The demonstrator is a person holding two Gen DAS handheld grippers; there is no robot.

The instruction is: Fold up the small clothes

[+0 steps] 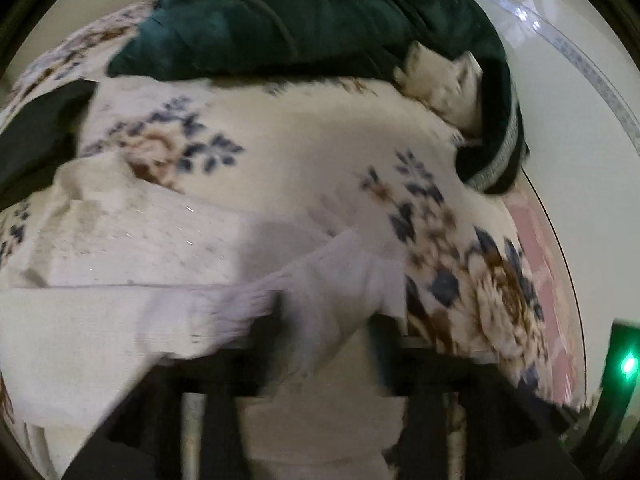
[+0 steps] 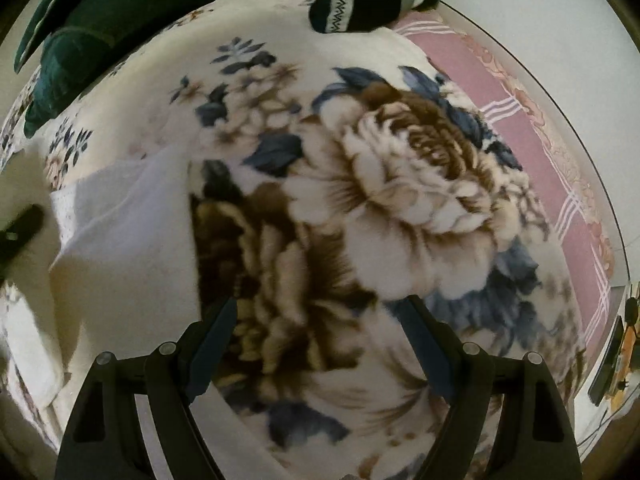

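The left gripper [image 1: 326,320] seems to pinch the white cloth [image 1: 120,240] (too blurry to be sure). The right gripper [image 2: 320,344] is wide open and empty. The folding looks only half done.

both your views are dim and warm-tinted, with black fisheye corners and straight lines bowing hard near the rim. your left wrist picture is smeared by motion blur and breaks into blocky patches around the left tongs [image 1: 326,322], where the white cloth [image 1: 120,236] carries a soft grey shadow. a green light [image 1: 628,364] glares at its right edge. your right wrist picture is sharper on the right tongs [image 2: 320,344], yet the floral blanket [image 2: 400,184] is softly blurred, and the pale wall [image 2: 520,8] looks brightest.
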